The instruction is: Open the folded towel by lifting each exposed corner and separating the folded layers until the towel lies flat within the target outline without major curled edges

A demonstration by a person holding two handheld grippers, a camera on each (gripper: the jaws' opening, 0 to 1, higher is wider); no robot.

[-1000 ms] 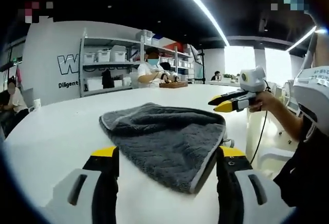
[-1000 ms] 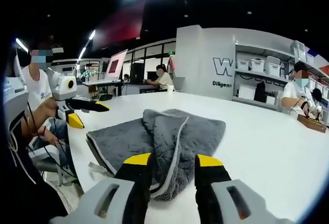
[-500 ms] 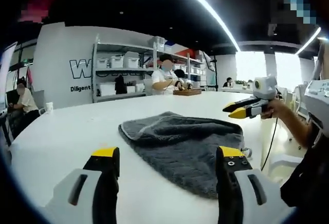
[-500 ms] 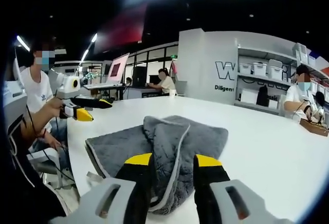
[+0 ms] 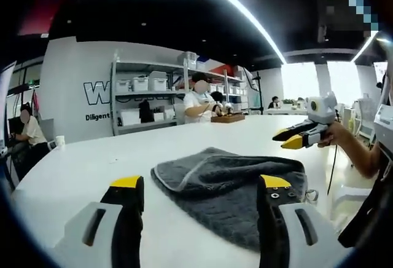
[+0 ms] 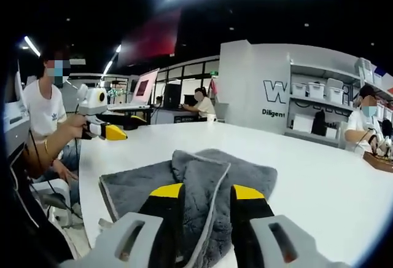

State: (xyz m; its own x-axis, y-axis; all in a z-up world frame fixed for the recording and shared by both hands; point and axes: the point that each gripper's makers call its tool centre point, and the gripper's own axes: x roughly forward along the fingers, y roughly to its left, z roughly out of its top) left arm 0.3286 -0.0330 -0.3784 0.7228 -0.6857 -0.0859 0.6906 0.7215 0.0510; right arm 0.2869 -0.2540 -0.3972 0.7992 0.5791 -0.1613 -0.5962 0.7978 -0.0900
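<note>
Since 1 s ago the right gripper point(image 5: 302, 137) has drawn off the towel point(image 5: 236, 185) and away from it, and now hangs in the air past the table's point(image 5: 80, 169) far right edge in the left gripper view, well apart from the cloth. Its jaws there look nearly together, while its own view shows them set apart with a narrow gap, holding nothing.

In the right gripper view the grey towel point(image 6: 202, 182) lies folded on the white table point(image 6: 307, 176), 1 layer doubled over along a pale hemmed edge running down its middle (the fold is not opened). The right gripper point(image 6: 207, 195) hovers over that hem without pinching it, as far as can be told. The left gripper point(image 6: 116, 131) is held up beyond the table's left edge by a hand point(image 6: 77, 126); its state cannot be told from there, but its own view shows the left gripper point(image 5: 199, 185) spread wide, empty, with the towel's near corner between the jaws.

Beyond the table stand shelves point(image 5: 153, 93) with white bins, and a person point(image 5: 199, 99) working at a wooden tray point(image 5: 227, 118).
</note>
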